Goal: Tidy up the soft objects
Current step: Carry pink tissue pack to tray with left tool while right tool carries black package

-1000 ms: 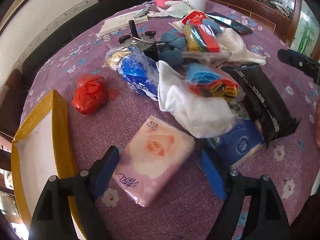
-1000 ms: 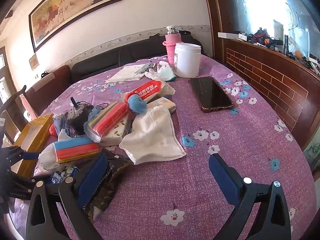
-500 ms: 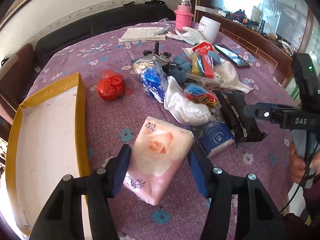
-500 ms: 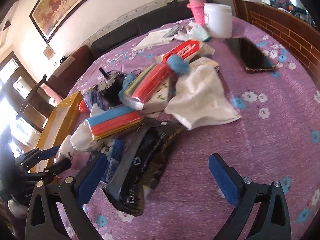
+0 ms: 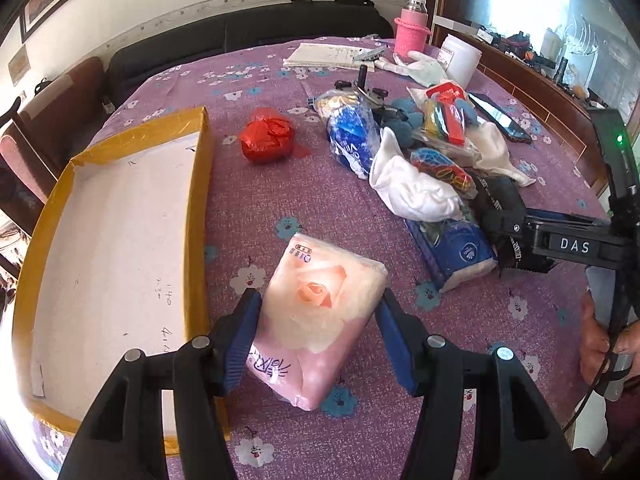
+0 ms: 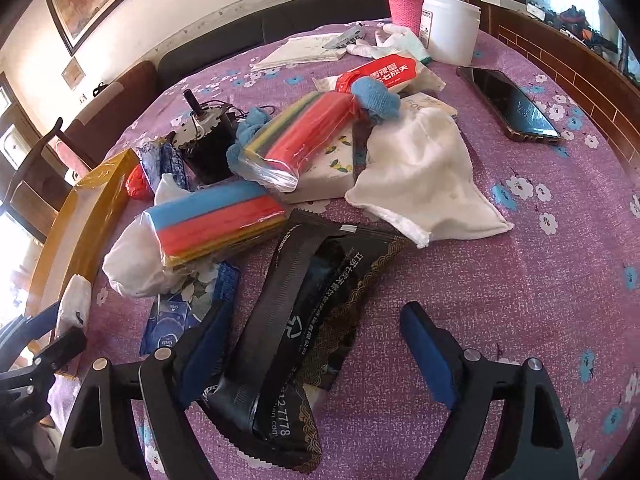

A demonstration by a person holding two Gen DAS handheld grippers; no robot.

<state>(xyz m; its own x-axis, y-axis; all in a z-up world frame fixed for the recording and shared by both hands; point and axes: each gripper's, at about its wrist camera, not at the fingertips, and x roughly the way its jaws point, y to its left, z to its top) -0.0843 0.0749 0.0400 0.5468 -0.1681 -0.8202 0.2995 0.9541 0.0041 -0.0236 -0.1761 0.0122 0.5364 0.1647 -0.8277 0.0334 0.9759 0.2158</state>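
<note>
My left gripper is shut on a pink tissue pack with a rose print. Both blue pads press its sides just right of the yellow-rimmed cardboard box. The box's white floor is bare. My right gripper straddles a black foil packet lying on the purple flowered tablecloth. Its jaws are closing. The left pad is at the packet's edge, while the right pad stands well clear of it. A blue tissue pack lies beside the black packet.
A pile fills the middle: striped sponge packs, white cloths, a blue wrapped pack, a red bag and a black motor part. A phone, white jar and pink bottle stand farther back.
The left jaws closed on the pink pack, and that gripper rolled and shifted toward the box. The right gripper swung left and down over the black packet, and its jaws narrowed.
</note>
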